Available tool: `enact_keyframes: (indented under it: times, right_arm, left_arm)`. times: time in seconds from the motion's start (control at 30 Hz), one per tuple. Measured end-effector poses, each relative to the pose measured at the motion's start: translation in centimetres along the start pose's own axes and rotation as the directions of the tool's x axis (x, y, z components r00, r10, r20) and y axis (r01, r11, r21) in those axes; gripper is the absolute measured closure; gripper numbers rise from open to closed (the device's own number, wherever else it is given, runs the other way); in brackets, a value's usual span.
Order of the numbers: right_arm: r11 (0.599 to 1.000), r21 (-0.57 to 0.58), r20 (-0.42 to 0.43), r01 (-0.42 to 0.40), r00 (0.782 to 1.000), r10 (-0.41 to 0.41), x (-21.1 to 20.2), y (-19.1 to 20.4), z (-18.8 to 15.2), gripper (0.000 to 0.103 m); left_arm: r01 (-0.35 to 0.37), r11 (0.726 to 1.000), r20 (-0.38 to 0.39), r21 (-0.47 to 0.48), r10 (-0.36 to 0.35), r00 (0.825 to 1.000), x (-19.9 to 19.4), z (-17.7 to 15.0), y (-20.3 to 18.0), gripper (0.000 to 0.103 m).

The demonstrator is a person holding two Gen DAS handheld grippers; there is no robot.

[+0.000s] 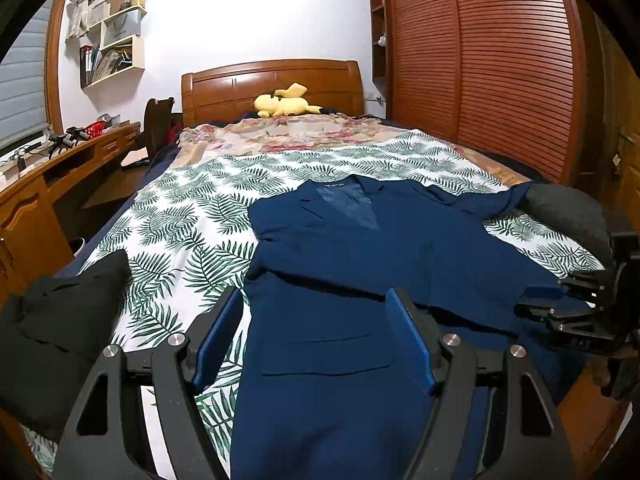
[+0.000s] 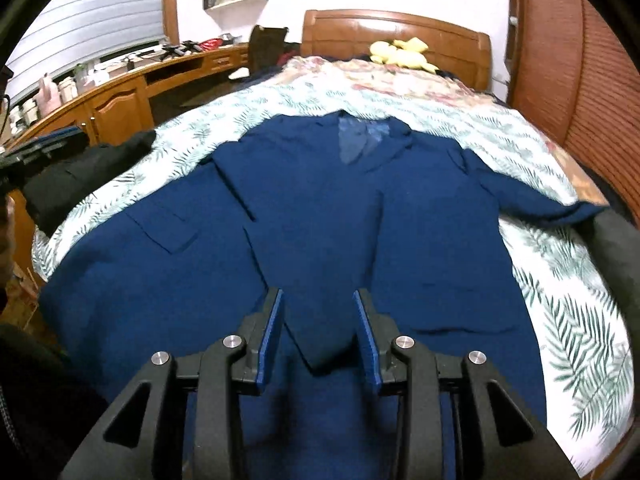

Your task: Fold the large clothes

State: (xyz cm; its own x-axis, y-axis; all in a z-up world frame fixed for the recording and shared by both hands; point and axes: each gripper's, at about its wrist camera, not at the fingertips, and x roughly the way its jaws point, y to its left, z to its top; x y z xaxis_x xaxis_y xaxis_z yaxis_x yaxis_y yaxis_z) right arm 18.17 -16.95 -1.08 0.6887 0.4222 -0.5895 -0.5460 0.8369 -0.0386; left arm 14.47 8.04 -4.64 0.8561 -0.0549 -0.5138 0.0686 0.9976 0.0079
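a navy blue jacket (image 1: 360, 264) of matte woven cloth lies spread flat, front up, on the bed (image 1: 172, 208), collar toward the headboard, its shinier blue lining showing in the v of the open lapels. one sleeve runs out toward the right edge of the mattress, and flat pocket flaps show on the lower front panels. the bed is covered by a white sheet printed with green fern leaves; beyond it lies a faded floral cover. a yellow plush toy (image 1: 285, 101) rests by the glossy wooden headboard (image 1: 272, 84). a crumpled black garment (image 1: 60, 332) sits on the bed's left edge, a grey one (image 1: 568, 208) on the right edge.

the left gripper (image 1: 316, 308) hangs over the jacket's hem with its blue-padded fingers spread wide, nothing between them. the right gripper (image 2: 318, 308) is above the jacket's lower middle, jaws apart and empty, a pointed fold of cloth lying below the gap. a slatted reddish wardrobe (image 1: 488, 64) stands to the right
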Motion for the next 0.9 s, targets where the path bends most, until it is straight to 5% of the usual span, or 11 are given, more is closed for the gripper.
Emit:
enact_keyframes:
  times: [0.33, 0.57, 0.63, 0.67, 0.9]
  right_arm:
    - [0.996, -0.016, -0.088, -0.091, 0.992, 0.089, 6.4, 1.4, 1.8, 0.056]
    - [0.995, -0.098, -0.158, -0.018, 0.987, 0.002, 10.0, 2.2, 3.4, 0.056]
    - [0.994, -0.105, -0.143, -0.016, 0.990, 0.001, 9.7, 2.0, 3.6, 0.084]
    - [0.995, -0.092, -0.130, -0.034, 0.991, 0.022, 9.3, 1.6, 3.6, 0.090]
    - [0.999, -0.021, 0.002, -0.040, 0.999, 0.040, 4.4, -1.4, 3.2, 0.099]
  left_arm:
    - [-0.004, 1.000, 0.007, 0.001, 0.004, 1.000, -0.5, 0.2, 0.1, 0.028]
    - [-0.007, 1.000, 0.017, 0.012, 0.007, 1.000, -1.0, 0.4, -0.1, 0.028]
    - [-0.003, 1.000, 0.022, 0.014, 0.002, 1.000, -1.0, 0.5, -0.2, 0.028]
    - [-0.001, 1.000, 0.023, 0.015, 0.000, 1.000, -1.1, 0.5, -0.2, 0.028]
    - [0.026, 0.999, 0.018, 0.036, -0.027, 0.999, -1.0, 0.5, -1.0, 0.028]
